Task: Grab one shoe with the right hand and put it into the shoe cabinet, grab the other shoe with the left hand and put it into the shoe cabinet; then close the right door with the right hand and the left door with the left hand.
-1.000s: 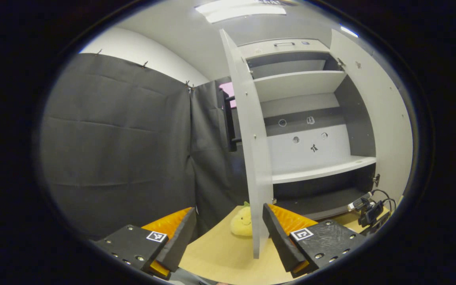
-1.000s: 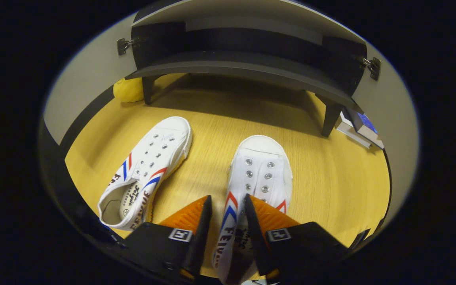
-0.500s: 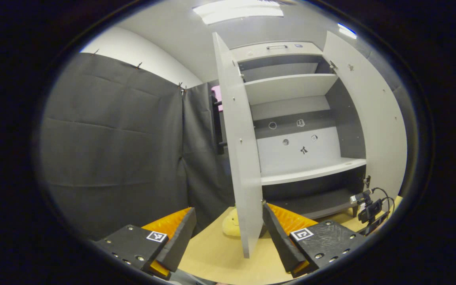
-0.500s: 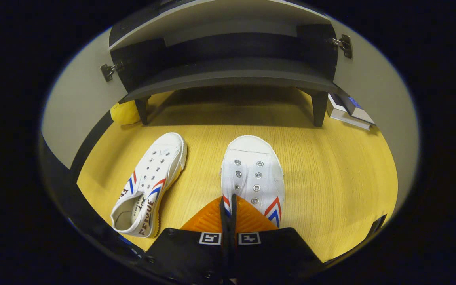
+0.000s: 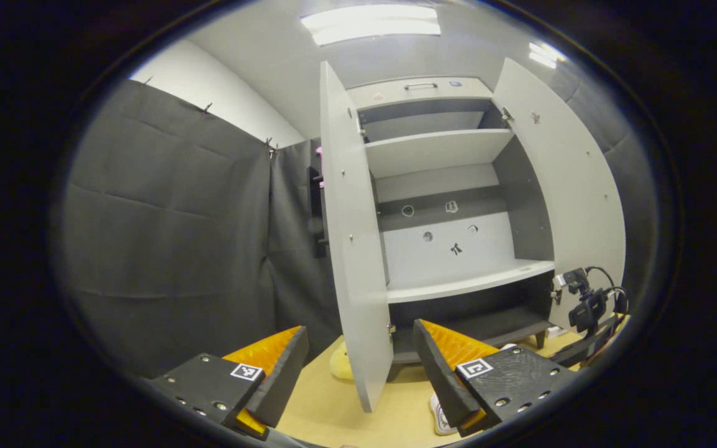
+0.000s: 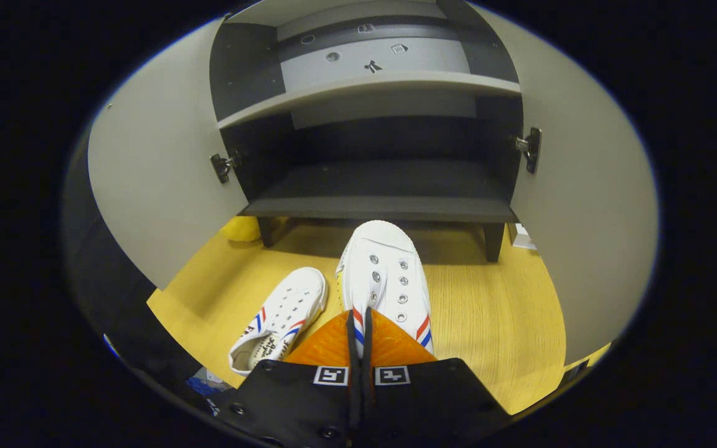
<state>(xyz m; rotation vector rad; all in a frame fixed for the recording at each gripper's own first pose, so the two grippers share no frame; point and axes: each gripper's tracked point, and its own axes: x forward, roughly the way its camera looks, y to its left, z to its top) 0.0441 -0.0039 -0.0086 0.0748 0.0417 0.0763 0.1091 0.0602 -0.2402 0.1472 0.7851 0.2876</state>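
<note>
Standing wide, both doors [image 6: 147, 174] leave the shoe cabinet's dark bottom shelf [image 6: 377, 186] free. Right hand-held gripper [image 6: 358, 326] is clamped on a white shoe [image 6: 383, 274], seemingly lifted off the bench [image 6: 495, 311]; its mate [image 6: 284, 311] lies left. Left hand-held gripper [image 5: 358, 367] hangs apart

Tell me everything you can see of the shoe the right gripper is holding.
The held shoe is a white canvas-looking low sneaker with a rubbery toe cap, two rows of metal eyelets, no laces, and red and blue stripes on its sides. The right gripper is shut on its upper near the opening. Its toe points toward the cabinet's dark bottom shelf, just short of that shelf's front edge. It appears lifted off the wooden floor; the other shoe lies to its left.
</note>
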